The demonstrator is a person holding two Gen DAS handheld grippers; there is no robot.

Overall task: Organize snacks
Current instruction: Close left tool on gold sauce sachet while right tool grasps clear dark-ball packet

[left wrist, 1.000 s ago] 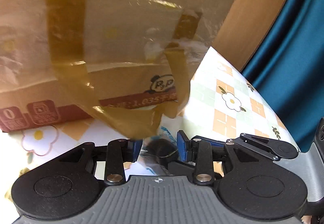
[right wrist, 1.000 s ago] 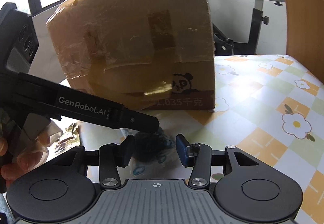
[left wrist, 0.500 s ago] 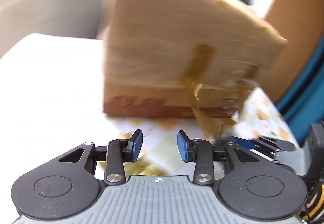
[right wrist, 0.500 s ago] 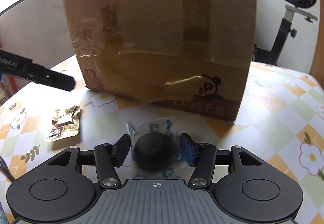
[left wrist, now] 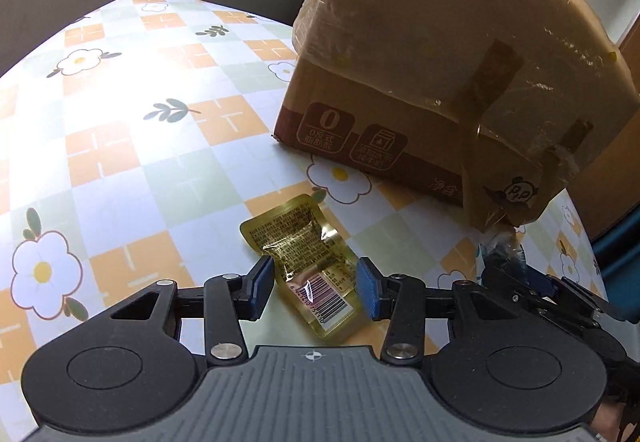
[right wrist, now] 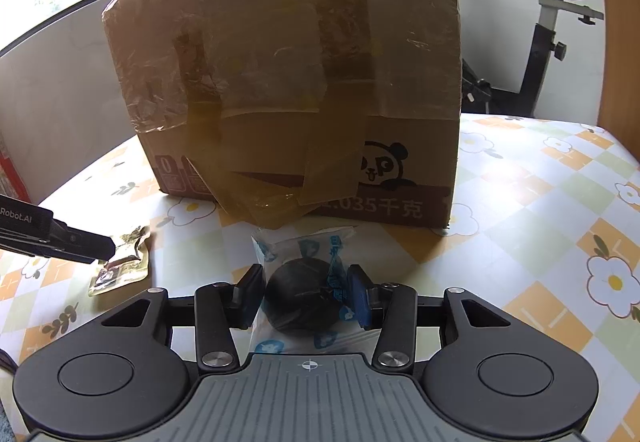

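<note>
Left gripper hangs over the gold snack sachet, jaws apart and just been widening. The sachet lies flat on the floral checked tablecloth, barcode end toward the gripper body, its lower half between the two blue pads. Neither pad presses it: a gap shows on the 9 o'clock side, and the 3 o'clock pad sits right at the foil edge; contact there can't be told.

Right gripper brackets a clear blue-printed packet holding a dark round snack. The ball sits squarely between the pads, the packet's sealed edge running out toward 12 o'clock. Jaws have just narrowed a little. Pads look snug against the packet sides, but whether they actually squeeze it isn't clear.

The taped cardboard box with a panda logo stands at 12 o'clock of the right gripper, just past the packet. From the left wrist view it's at 1 o'clock of the sachet, near but apart. The sachet is at 9 o'clock of the round snack, well apart.
</note>
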